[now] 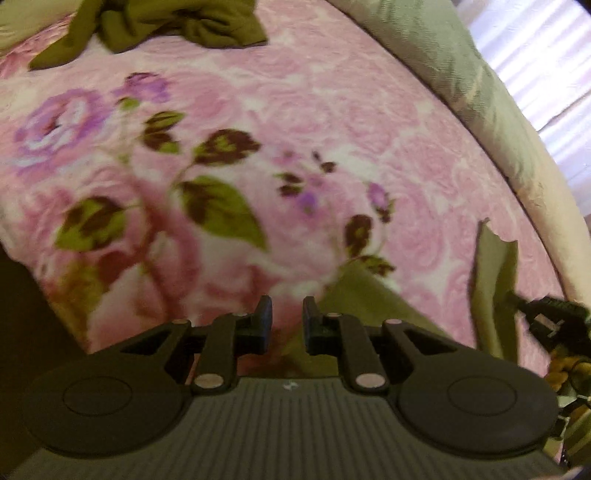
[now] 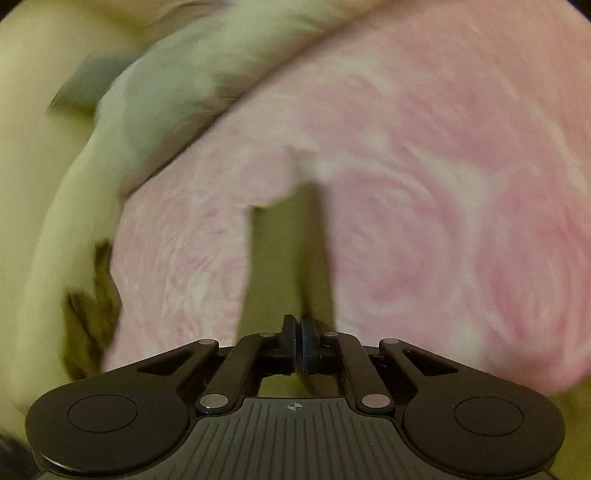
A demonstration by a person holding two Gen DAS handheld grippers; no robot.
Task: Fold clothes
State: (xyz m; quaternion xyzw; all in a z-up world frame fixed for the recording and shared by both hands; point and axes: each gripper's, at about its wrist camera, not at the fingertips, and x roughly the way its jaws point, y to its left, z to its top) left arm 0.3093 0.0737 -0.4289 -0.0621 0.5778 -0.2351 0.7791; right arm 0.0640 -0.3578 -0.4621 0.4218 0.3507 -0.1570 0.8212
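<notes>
An olive green garment (image 1: 369, 291) lies on the pink floral blanket (image 1: 295, 129) just ahead of my left gripper (image 1: 287, 317), which is open with its fingers apart and nothing between them. My right gripper (image 1: 517, 295) shows at the right edge of the left wrist view, pinching an upright flap (image 1: 493, 280) of the same olive cloth. In the blurred right wrist view my right gripper (image 2: 300, 338) is shut on a strip of olive cloth (image 2: 284, 251) that stretches forward over the blanket (image 2: 443, 184).
A second crumpled olive garment (image 1: 177, 26) lies at the far side of the bed. A pale green and cream quilt (image 1: 461, 74) borders the blanket along the right edge. It also shows in the right wrist view (image 2: 159, 96). Striped white curtain (image 1: 535, 55) beyond.
</notes>
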